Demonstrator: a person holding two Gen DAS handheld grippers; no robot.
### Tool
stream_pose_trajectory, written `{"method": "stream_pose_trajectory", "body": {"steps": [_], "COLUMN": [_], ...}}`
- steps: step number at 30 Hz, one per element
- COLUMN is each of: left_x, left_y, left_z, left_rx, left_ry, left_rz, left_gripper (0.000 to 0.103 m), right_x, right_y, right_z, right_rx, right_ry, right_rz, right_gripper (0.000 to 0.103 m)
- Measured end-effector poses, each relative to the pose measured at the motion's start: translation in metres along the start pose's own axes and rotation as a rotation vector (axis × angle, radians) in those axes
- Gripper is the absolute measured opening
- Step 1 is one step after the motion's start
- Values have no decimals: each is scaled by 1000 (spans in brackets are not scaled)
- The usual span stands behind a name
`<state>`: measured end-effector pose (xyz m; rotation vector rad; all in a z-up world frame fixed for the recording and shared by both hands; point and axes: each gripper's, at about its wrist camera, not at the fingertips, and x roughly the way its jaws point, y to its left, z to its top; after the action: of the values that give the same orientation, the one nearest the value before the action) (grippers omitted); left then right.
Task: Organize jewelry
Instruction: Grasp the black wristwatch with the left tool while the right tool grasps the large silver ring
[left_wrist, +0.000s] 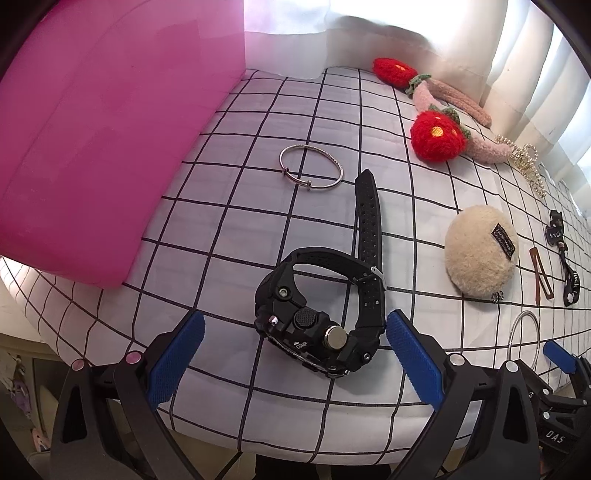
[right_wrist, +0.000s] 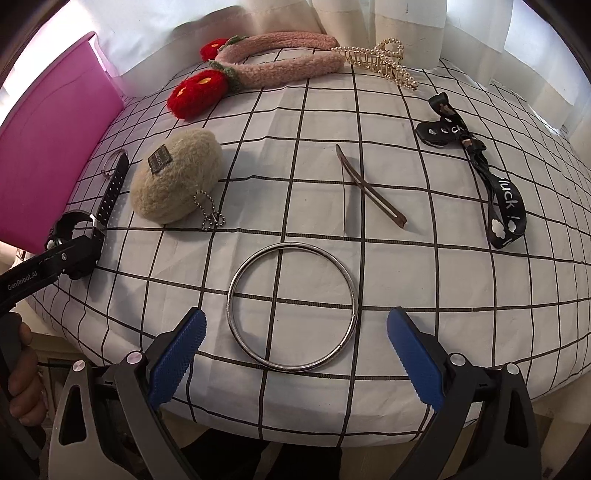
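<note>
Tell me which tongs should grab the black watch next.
Left. The left tongs are open with the black watch between their tips; the right tongs are open over the large metal ring.

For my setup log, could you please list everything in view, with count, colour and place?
watch: 1, black, between the left fingers
thin bangle: 1, silver, near the pink box
pink box: 1, far left
large ring: 1, silver, before the right gripper
plush pouch: 1, beige, centre-left
headband: 1, pink, red flowers, far edge
claw clip: 1, pearl-gold, far edge
hair clip: 1, brown, centre
strap: 1, black, right
tablecloth: 1, white, black grid
left gripper: 1, blue pads, open
right gripper: 1, blue pads, open
hand: 1, holding the left gripper's handle
</note>
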<state>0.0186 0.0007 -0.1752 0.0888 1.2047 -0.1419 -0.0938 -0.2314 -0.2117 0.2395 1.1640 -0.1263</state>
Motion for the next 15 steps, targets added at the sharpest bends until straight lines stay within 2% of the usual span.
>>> {"method": "stream_pose_trajectory", "body": {"steps": [9,13,15], "left_x": [20,21,21], "left_y": [-6,-6,-6], "left_z": [4,5,2], "left_rx": [29,25,32], "left_ry": [25,-13,-57], "left_rz": [14,1,-2], "left_gripper": [98,97,98], "right_x": [7,11,9], "right_y": [11,14,14], "right_z": [3,3,0], "right_rx": [-61,-71,-78], "right_ry": [-11,-36,-58], "right_rz": [-92,-105,-104], "right_gripper": [94,94,94]}}
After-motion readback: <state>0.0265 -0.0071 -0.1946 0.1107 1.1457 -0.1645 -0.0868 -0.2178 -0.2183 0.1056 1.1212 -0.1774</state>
